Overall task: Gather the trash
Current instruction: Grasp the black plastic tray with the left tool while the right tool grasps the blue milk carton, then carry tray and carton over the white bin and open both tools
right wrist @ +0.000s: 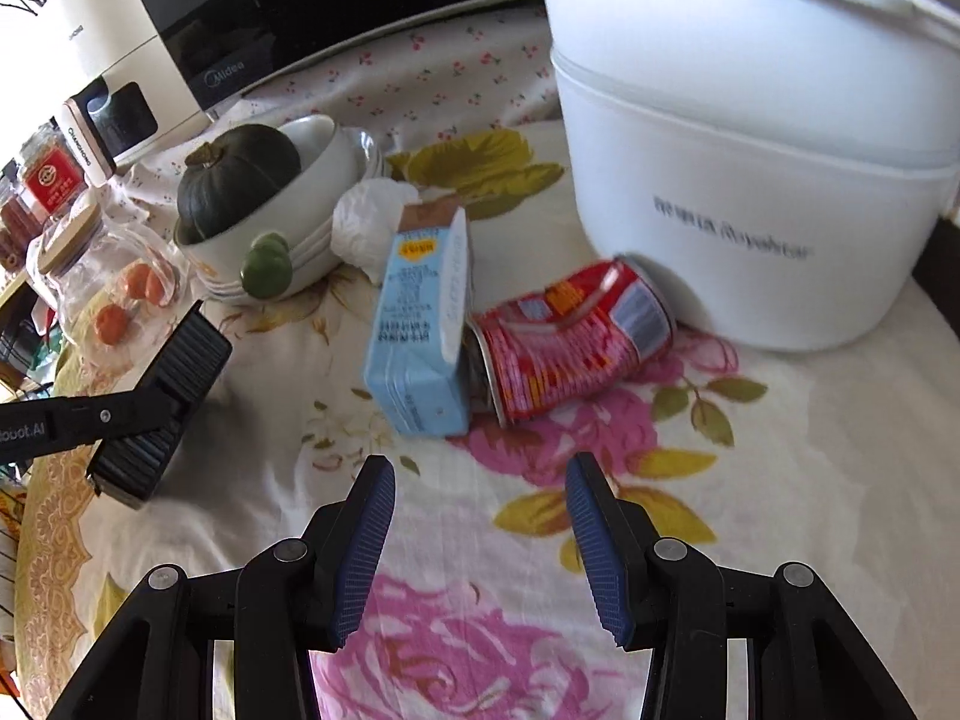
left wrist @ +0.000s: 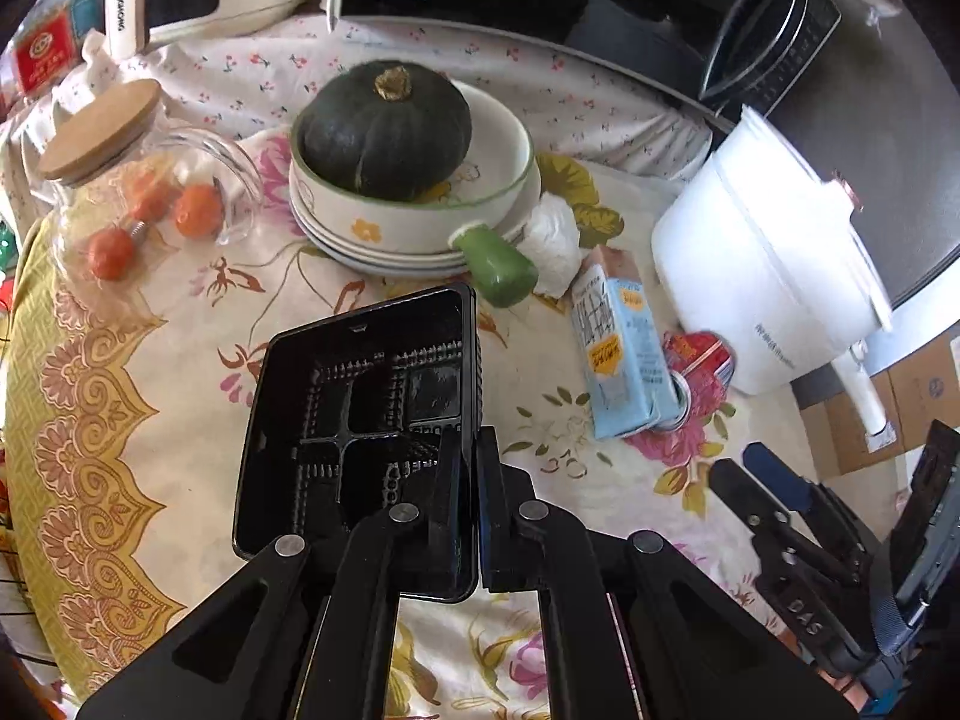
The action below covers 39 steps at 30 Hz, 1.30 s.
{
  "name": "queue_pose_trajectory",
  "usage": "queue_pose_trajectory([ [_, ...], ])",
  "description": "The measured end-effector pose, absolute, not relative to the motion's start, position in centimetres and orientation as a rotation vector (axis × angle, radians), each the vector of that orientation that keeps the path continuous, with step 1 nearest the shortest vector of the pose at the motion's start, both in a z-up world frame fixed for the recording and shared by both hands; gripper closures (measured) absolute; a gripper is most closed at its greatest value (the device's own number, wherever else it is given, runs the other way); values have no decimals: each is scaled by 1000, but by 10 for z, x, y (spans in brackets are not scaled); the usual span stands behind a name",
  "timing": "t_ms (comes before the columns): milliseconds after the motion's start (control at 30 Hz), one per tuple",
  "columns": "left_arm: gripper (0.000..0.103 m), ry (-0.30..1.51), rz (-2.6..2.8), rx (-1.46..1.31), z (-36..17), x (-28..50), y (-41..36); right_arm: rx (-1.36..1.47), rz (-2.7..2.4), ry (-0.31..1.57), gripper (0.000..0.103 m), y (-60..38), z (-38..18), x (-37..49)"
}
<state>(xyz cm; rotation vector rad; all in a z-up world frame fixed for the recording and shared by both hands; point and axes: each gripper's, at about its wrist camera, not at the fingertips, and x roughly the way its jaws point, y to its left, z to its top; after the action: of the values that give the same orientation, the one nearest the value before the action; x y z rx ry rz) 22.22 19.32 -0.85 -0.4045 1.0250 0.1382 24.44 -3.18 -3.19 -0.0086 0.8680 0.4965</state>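
Our left hand-held gripper is clamped on the black plastic tray's wall, while our right hand-held gripper sits spread apart near the blue milk carton and crushed red can.

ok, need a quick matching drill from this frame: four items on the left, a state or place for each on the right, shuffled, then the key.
1. black bin
2. red can
3. squash
4. right gripper

A. sits in a bowl
B. open, nothing between its fingers
C. dented, lying on its side
D. gripped at the rim by the left gripper

Pairs: 1-D, 2-C, 3-A, 4-B
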Motion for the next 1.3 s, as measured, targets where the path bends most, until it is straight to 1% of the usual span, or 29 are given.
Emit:
queue_pose_trajectory([
  [100, 99, 964, 186, -407, 5, 215, 201, -93, 478, 850, 50, -4, -29, 267],
  [233, 99, 965, 180, -517, 0, 213, 219, -113, 445, 860, 50, 20, -28, 300],
  [267, 99, 961, 181, -534, 0, 213, 221, -134, 445, 868, 47, 27, -29, 306],
  [300, 99, 954, 182, -545, 0, 212, 222, -162, 452, 890, 39, 35, -32, 311],
  [333, 99, 946, 181, -552, 1, 211, 222, -198, 463, 928, 35, 45, -38, 316],
  [367, 99, 939, 180, -554, 2, 211, 222, -246, 472, 967, 34, 55, -46, 322],
  [433, 99, 932, 179, -557, 3, 210, 222, -344, 434, 988, 36, 68, -59, 329],
  [467, 99, 932, 178, -558, 2, 210, 222, -377, 410, 989, 55, 72, -64, 331],
  [533, 99, 937, 178, -577, 0, 208, 225, -369, 428, 991, 60, 71, -61, 328],
  [667, 99, 926, 157, -591, 3, 202, 226, -293, 509, 866, 61, 56, -18, 288],
  [833, 99, 915, 94, -587, 8, 195, 212, -242, 576, 816, 61, 18, 22, 222],
  [1000, 99, 913, 19, -577, 14, 184, 193, -185, 602, 861, 61, -43, 27, 162],
  [1133, 99, 901, -73, -562, 25, 174, 170, -79, 583, 873, 60, -99, 24, 123],
  [1233, 99, 906, -153, -549, 30, 164, 143, 22, 534, 853, 60, -145, 14, 101],
  [1300, 99, 918, -209, -536, 31, 155, 119, 71, 463, 877, 60, -172, -2, 95],
])
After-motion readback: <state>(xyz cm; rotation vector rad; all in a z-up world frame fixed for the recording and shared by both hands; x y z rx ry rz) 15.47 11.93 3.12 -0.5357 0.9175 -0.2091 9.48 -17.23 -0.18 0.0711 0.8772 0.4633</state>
